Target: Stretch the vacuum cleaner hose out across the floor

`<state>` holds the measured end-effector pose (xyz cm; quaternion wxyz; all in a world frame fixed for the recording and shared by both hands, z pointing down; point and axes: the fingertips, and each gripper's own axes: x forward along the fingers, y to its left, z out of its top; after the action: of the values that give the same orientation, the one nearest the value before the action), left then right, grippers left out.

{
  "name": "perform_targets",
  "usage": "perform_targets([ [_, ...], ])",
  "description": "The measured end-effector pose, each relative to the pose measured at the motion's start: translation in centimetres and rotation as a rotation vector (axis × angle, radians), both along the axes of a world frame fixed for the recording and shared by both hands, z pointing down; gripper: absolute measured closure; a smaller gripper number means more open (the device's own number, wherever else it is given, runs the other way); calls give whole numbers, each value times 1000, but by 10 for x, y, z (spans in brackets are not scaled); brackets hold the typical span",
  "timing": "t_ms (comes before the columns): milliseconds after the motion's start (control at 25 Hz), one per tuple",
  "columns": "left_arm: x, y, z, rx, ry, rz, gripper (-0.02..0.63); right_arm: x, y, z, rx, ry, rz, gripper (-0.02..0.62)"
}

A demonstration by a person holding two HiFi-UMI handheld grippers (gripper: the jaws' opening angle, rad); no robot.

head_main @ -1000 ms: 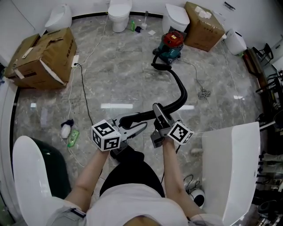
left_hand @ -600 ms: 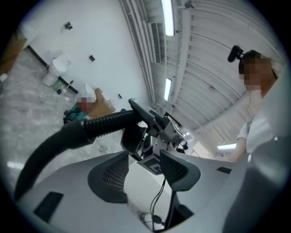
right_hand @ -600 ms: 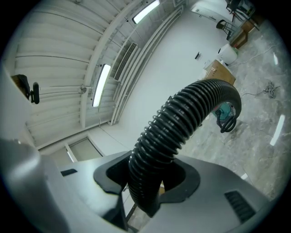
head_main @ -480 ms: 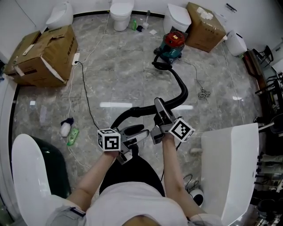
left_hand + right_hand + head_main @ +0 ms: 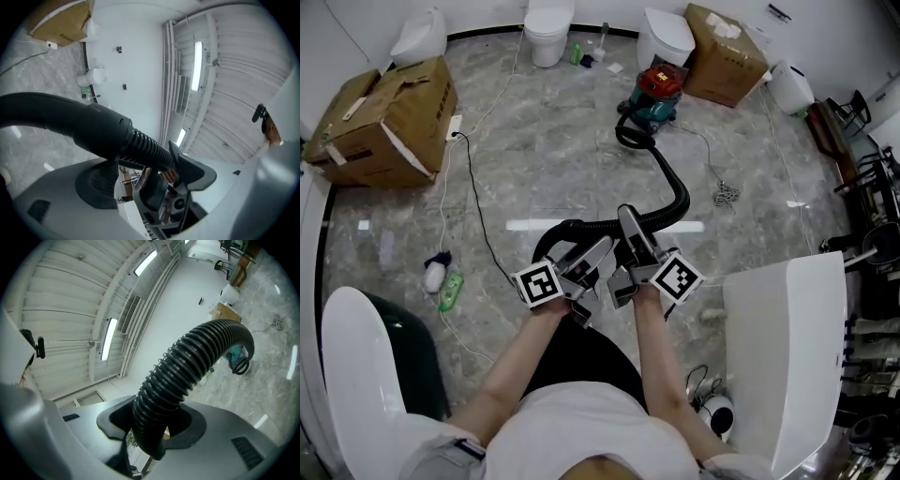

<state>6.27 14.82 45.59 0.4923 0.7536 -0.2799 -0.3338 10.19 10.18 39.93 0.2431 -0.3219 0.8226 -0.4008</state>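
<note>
Now right claw (image 5: 630,228) clamps the black hose (image 5: 675,191); left claw (image 5: 594,254), just opened, loosely straddles it.

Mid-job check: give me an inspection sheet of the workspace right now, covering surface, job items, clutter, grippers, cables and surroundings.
Surface: glossy grey marbled floor.
Job's things: black hose curves from the red and teal vacuum cleaner to the grippers; not yet straight.
Clutter: green bottle on the floor; cardboard boxes at far left and far right.
Grippers: right gripper shut on the hose's ribbed part. Left gripper open, its jaws have just been opening; the hose's smooth cuff lies across them, unpinched.
Cables: black cable runs from a power strip; bundled cord right of the hose.
Surroundings: toilet by the far wall.
</note>
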Motion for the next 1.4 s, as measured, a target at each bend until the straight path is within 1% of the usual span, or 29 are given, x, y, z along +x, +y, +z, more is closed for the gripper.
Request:
perform_targets([
  [80, -1, -4, -2, -25, 63, -44, 227, 2, 6, 2, -7, -13, 0, 417],
  [120, -2, -6, -3, -29, 78, -60, 227, 2, 9, 3, -10, -23, -3, 417],
  [280, -8, -17, 2, -50, 81, -116, 227, 3, 14, 8, -19, -29, -12, 417],
  [440, -12, -23, -5, -24, 102, -142, 229, 13, 15, 17, -54, -71, 5, 417],
  [560, -21, -30, -10, -21, 124, -156, 232, 10, 12, 15, -69, -104, -8, 417],
  [600, -24, -32, -11, -19, 127, -156, 246, 9, 12, 15, -75, -115, -13, 417],
  [640, -25, -33, -13, -13, 130, -154, 289, 7, 12, 15, -82, -127, -17, 417],
  [680, -26, -33, -15, -3, 131, -151, 304, 7, 12, 16, -91, -141, -21, 417],
  [920, -22, -29, -18, 44, 82, -101, 331, 12, 18, 27, -122, -197, -38, 417],
  [1080, -22, -32, -22, 41, 82, -108, 354, 15, 14, 29, -153, -248, -23, 416],
  [1200, -19, -33, -29, 64, 104, -100, 389, 18, 14, 34, -182, -313, -20, 416],
  [1240, -17, -33, -31, 76, 109, -96, 427, 19, 14, 36, -189, -341, -18, 416],
  [1400, -9, -36, -40, 111, 61, -64, 434, 25, 13, 38, -207, -453, -19, 415],
])
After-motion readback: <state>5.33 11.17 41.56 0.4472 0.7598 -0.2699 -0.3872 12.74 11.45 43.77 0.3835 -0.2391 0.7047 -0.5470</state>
